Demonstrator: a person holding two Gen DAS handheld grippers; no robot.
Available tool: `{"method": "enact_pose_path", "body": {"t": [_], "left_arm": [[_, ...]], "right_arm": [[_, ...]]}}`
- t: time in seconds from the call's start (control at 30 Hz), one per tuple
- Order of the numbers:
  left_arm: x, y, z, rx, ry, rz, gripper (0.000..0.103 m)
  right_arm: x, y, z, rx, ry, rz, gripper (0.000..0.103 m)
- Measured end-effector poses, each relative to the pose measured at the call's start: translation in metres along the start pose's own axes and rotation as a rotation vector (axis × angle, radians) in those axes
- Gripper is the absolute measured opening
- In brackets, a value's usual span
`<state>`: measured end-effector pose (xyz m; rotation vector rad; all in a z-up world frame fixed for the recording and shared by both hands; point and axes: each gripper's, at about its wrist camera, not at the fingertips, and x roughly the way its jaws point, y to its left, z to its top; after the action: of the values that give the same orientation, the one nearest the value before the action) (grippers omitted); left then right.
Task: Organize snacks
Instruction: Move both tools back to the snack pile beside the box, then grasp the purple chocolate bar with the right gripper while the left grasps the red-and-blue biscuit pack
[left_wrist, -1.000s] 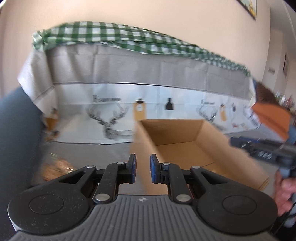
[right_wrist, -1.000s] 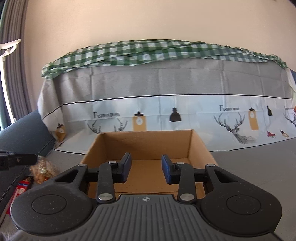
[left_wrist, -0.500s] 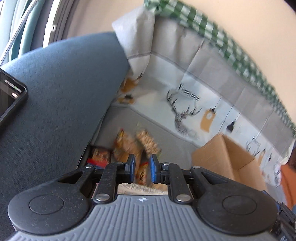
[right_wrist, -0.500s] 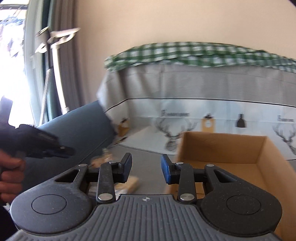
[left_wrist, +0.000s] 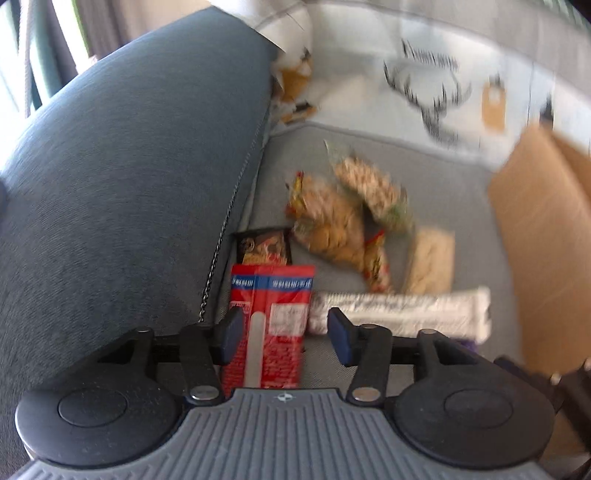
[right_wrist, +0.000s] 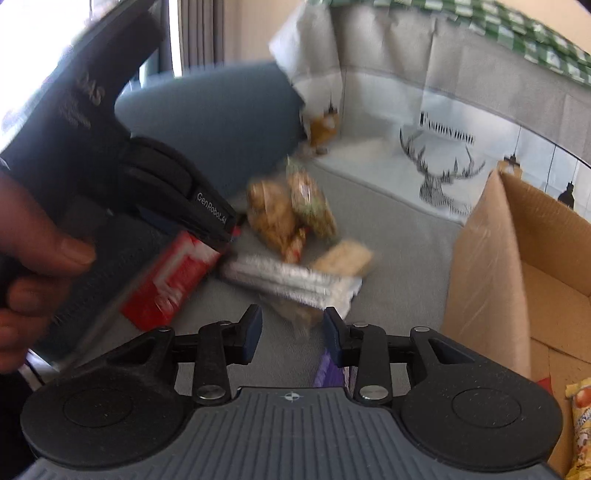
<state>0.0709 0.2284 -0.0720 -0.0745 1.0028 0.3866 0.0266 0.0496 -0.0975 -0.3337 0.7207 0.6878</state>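
Snacks lie scattered on the grey sofa seat (left_wrist: 436, 173), beside the blue armrest (left_wrist: 122, 177), and a moment ago both our cameras faced the cardboard box (right_wrist: 491, 266); now both look down on the pile, so we judge a pick-up is starting and nothing has yet been sorted by us. Nearest, our left gripper (left_wrist: 282, 334) is opening, its jaws about half spread, with the red packet (left_wrist: 275, 306) showing between them; the pads do not seem to press on it, though blur makes contact hard to judge. Our right gripper (right_wrist: 291, 334) stands narrower and is opening slightly, empty, with a purple wrapper (right_wrist: 327, 371) just under its right finger. Just beyond lies a long silver-white packet (left_wrist: 400, 312), touching the red one. Further on rest a pale biscuit pack (left_wrist: 430, 260), a dark sachet (left_wrist: 264, 245) and two clear bags of brown snacks (left_wrist: 332, 221). To the right stands the box, open-topped, with a yellow packet (right_wrist: 580, 424) already showing near its close corner. Farthest back hangs a deer-print cloth (right_wrist: 443, 173).
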Motion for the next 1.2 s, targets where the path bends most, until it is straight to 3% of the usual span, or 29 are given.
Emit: {"method": "enact_pose_path", "body": {"t": [0.13, 0.37, 0.4, 0.53, 0.67, 0.7, 0.77, 0.87, 1.03, 1.13, 1.2], "left_arm": [[0.010, -0.012, -0.006, 0.092, 0.040, 0.049, 0.068], [0.031, -0.025, -0.007, 0.160, 0.107, 0.105, 0.068], [0.034, -0.026, -0.007, 0.168, 0.109, 0.115, 0.066], [0.032, -0.025, -0.008, 0.187, 0.093, 0.147, 0.041], [0.022, -0.020, -0.007, 0.172, 0.053, 0.139, 0.027], [0.019, -0.019, -0.006, 0.162, 0.037, 0.132, 0.012], [0.011, -0.015, -0.005, 0.142, 0.001, 0.131, 0.011], [0.002, -0.007, -0.003, 0.094, -0.025, 0.082, 0.010], [-0.021, 0.000, -0.003, 0.009, -0.119, -0.066, 0.009], [-0.027, 0.004, -0.003, -0.073, -0.128, -0.202, 0.009], [-0.024, 0.011, -0.001, -0.157, -0.083, -0.330, 0.009]], "right_arm": [[0.021, 0.000, -0.003, 0.025, 0.084, -0.039, 0.048], [0.037, -0.006, -0.008, 0.077, 0.152, -0.069, 0.049], [0.039, -0.007, -0.009, 0.086, 0.163, -0.074, 0.049], [0.046, -0.011, -0.011, 0.122, 0.205, -0.065, 0.047], [0.047, -0.012, -0.013, 0.127, 0.220, -0.047, 0.025], [0.046, -0.012, -0.013, 0.126, 0.219, -0.044, 0.023], [0.042, -0.012, -0.014, 0.129, 0.213, -0.037, 0.021], [0.038, -0.015, -0.012, 0.135, 0.196, -0.027, 0.020], [0.028, -0.019, -0.008, 0.147, 0.163, -0.008, 0.019], [0.019, -0.020, -0.007, 0.153, 0.135, 0.022, 0.019], [0.014, -0.021, -0.006, 0.160, 0.115, 0.049, 0.019]]}}
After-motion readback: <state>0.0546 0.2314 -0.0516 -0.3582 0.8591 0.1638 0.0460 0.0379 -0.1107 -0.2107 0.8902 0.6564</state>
